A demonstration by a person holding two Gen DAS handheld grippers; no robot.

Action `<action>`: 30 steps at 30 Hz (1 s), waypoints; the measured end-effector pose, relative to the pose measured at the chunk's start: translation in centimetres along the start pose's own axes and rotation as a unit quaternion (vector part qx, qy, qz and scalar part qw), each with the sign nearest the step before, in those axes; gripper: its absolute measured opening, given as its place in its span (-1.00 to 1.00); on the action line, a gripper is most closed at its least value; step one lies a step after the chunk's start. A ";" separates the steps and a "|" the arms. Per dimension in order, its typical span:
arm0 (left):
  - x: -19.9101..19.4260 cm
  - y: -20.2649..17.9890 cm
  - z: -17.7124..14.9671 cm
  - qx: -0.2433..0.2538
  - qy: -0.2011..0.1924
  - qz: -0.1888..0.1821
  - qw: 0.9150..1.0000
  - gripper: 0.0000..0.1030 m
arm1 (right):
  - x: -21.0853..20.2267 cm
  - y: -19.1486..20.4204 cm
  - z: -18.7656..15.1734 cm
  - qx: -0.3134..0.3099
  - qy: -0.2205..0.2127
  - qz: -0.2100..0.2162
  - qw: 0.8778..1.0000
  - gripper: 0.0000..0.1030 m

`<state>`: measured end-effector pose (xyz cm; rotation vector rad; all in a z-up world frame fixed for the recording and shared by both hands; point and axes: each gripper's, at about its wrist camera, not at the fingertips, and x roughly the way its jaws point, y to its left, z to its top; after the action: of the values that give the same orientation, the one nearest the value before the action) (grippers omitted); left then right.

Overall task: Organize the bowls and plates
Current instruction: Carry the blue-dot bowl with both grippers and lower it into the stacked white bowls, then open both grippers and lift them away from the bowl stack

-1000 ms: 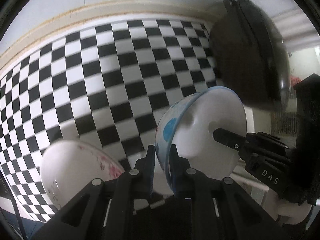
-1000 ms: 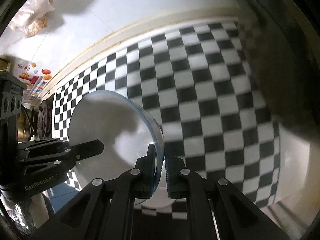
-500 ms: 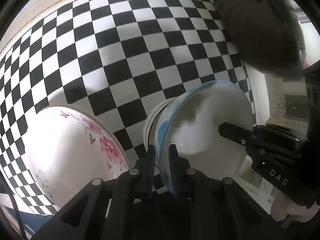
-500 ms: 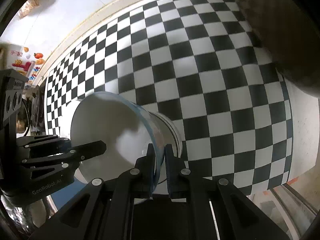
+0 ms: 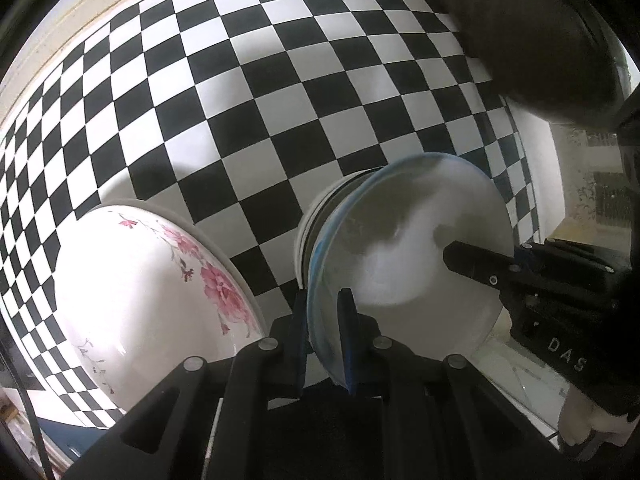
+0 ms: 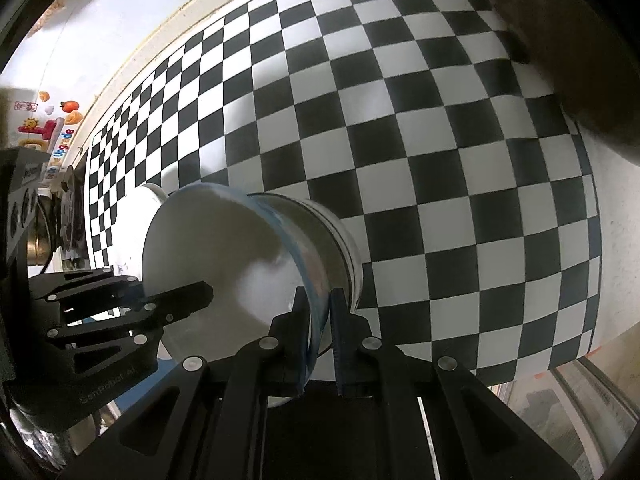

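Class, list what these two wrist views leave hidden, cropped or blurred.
- Left wrist: what the blue-rimmed bowl stands on is hidden by the bowl itself.
- Left wrist: floral bowl, near rim hidden behind the left gripper.
- Right wrist: dark object, blurred and cropped top right.
- Right wrist: stickers, too small to read.

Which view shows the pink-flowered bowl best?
The left wrist view: the pink-flowered bowl fills its lower left, showing the white inside and flower sprays. The right wrist view shows at most a white sliver behind the blue-rimmed bowl, too little to identify.
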<state>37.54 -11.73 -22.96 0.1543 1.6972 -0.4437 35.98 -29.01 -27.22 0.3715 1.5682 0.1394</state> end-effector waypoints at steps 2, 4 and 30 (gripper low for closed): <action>0.2 0.0 0.0 -0.001 0.000 0.002 1.000 -0.77 | 0.4 0.2 -0.1 -0.001 0.004 -0.002 1.000 -0.78; 0.1 0.0 -0.1 -0.003 -0.001 -0.001 1.000 -0.77 | 0.6 0.4 -0.2 -0.007 0.005 -0.011 1.000 -0.76; -1.1 0.2 -0.4 -0.005 -0.020 0.022 1.000 -0.76 | -0.5 -0.1 0.0 -0.002 0.001 -0.008 1.000 -0.67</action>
<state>37.42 -11.18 -21.89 0.1736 1.6529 -0.4032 36.02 -29.24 -26.75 0.3557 1.5723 0.1306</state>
